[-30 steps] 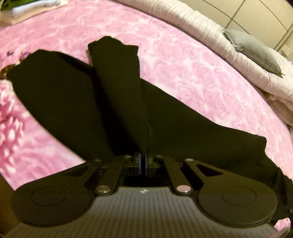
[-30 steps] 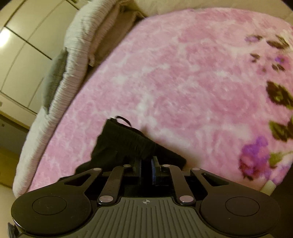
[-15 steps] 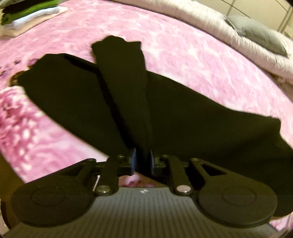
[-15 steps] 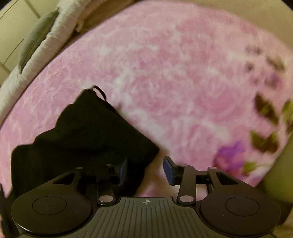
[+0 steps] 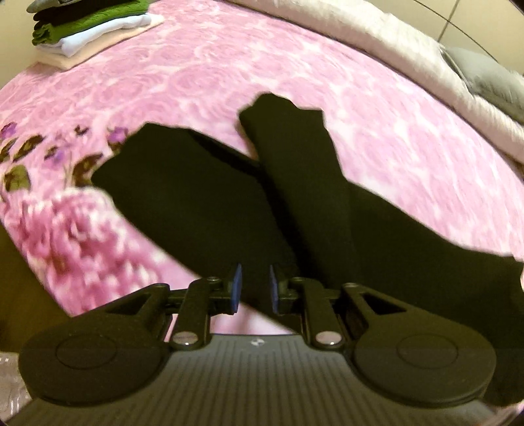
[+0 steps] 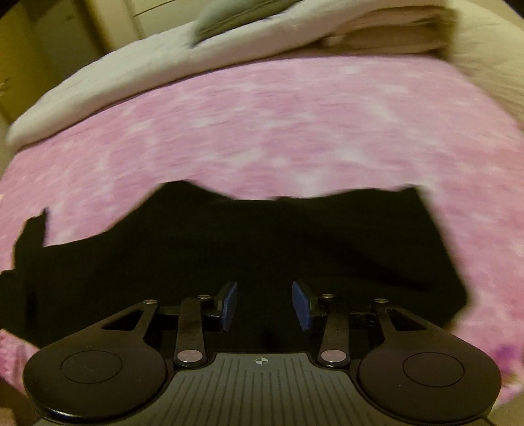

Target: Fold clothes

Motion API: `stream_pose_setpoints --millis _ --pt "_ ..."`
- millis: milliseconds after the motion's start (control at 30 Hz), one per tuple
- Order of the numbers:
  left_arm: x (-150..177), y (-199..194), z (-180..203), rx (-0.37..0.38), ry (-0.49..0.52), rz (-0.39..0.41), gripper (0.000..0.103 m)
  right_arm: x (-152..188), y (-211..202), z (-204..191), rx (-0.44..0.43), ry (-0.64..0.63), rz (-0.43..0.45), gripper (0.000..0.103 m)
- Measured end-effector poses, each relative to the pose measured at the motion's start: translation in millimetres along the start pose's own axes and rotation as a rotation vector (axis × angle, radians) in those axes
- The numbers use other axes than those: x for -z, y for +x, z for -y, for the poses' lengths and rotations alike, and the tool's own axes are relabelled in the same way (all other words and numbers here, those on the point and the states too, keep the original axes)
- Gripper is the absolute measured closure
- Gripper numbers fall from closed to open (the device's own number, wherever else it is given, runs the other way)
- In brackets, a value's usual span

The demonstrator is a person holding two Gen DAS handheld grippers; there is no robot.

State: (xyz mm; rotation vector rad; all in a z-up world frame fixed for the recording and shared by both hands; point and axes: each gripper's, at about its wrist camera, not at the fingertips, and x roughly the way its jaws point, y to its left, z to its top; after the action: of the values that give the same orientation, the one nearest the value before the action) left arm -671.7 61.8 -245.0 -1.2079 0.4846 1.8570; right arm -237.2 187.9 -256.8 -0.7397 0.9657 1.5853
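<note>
Parted claw (image 6: 264, 306) over matte black garment (image 6: 229, 249)

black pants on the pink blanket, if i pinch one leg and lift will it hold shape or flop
The black pants will probably flop: they lie flat with soft folds, one leg draped over the other. They are likely light, since the cloth looks thin. They may drag on the fuzzy pink blanket rather than slide, so the fold could shift.

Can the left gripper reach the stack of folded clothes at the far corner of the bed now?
Probably yes. The left gripper has open jaws, and past the black garment only bare pink blanket lies before the stack of folded clothes.
</note>
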Motion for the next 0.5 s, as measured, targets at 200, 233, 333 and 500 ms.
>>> stream_pose_setpoints --millis 200,233,333,500 --pt "-48 53 -59 0.008 -0.024 -0.052 0.089 -21 51 -84 -0.079 0.002 -0.039 0.062" --pt "-55 63 -69 -0.007 -0.02 -0.064 0.089 -26 60 -101 -0.083 -0.002 -0.042 0.062" --pt "-81 84 -102 -0.048 -0.03 -0.084 0.09 -39 92 -152 -0.083 -0.035 -0.065 0.062" --pt "-126 94 -150 -0.053 -0.061 -0.061 0.095 -49 150 -233 -0.174 0.008 -0.146 0.062"
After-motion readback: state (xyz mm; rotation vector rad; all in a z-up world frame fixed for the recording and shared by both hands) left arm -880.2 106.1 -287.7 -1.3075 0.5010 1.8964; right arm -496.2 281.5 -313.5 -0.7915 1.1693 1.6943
